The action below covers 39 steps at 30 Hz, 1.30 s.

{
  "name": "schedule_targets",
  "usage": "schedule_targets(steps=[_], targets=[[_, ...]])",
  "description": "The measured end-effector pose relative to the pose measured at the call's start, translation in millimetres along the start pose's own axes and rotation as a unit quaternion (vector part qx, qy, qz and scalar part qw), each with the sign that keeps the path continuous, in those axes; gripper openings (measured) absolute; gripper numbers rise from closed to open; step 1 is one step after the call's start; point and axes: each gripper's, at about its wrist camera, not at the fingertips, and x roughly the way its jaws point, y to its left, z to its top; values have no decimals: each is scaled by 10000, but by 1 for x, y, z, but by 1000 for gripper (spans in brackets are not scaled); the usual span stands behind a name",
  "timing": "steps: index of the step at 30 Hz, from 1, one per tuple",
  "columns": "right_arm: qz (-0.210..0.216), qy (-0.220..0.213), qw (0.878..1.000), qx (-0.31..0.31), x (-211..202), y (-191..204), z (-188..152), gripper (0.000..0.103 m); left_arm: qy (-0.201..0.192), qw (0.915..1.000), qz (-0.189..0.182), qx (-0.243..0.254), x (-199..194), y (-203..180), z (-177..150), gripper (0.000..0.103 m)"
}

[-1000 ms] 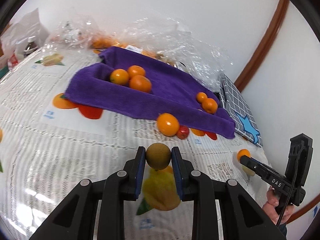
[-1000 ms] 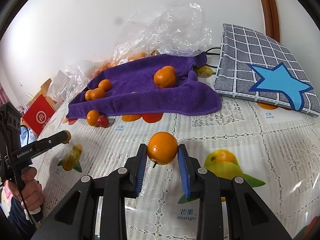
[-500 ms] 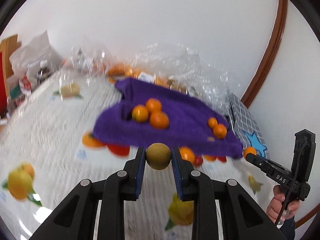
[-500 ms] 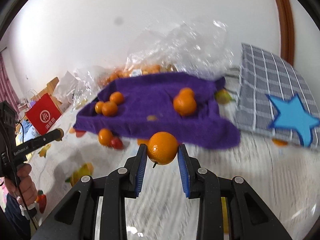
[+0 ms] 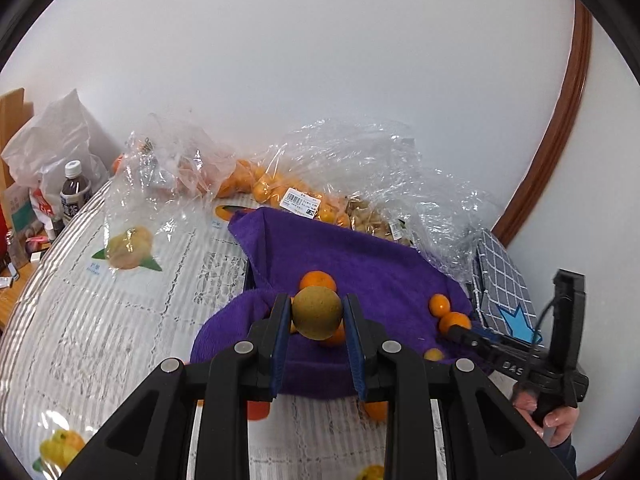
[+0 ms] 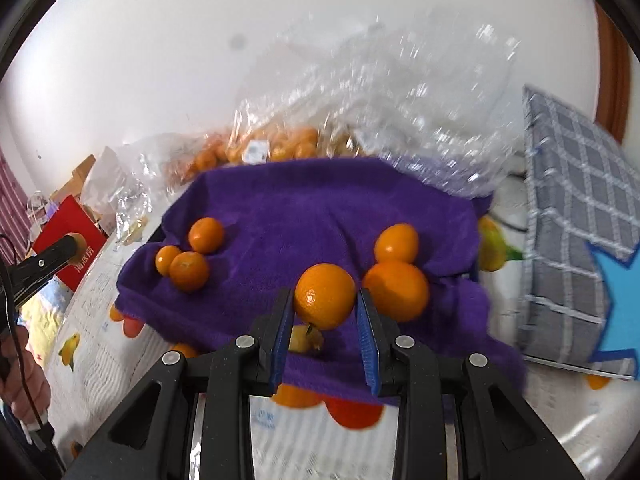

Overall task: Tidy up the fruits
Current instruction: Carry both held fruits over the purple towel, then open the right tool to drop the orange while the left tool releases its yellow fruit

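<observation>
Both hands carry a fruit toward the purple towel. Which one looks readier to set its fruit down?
Probably the right gripper: its orange hangs over the purple towel beside two oranges. The left gripper holds a brownish fruit near the towel's front edge.

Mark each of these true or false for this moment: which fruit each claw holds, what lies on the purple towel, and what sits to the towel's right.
1. The left claw is shut on a brownish-green round fruit. True.
2. The right claw is empty. False: it is shut on an orange.
3. The purple towel has no fruit on it. False: several oranges lie on it, including a group of three at its left.
4. A grey checked cushion with a blue star lies to the right of the towel. True.
5. Clear plastic bags sit behind the towel. True.
</observation>
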Motion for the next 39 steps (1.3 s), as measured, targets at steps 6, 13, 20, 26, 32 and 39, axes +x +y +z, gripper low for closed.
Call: schedule_targets(steps=[6, 13, 20, 26, 32, 39], targets=[[-54, 445, 9990, -79, 32, 8, 2, 31, 193, 9998, 55, 11, 21, 5, 6, 25], [-28, 583, 9983, 48, 48, 5, -2, 32, 591, 9982, -34, 117, 51, -2, 8, 25], [43, 584, 9983, -24, 43, 4, -3, 41, 968, 9948, -195, 257, 90, -26, 10, 25], [180, 296, 9994, 21, 15, -6, -6, 45, 1336, 9901, -69, 418, 126, -45, 12, 25], [80, 56, 9999, 90, -1, -19, -4, 45, 1647, 9849, 123, 522, 153, -55, 10, 25], [-6, -97, 9999, 127, -8, -26, -3, 45, 1675, 9821, 417, 748, 162, -64, 6, 26]])
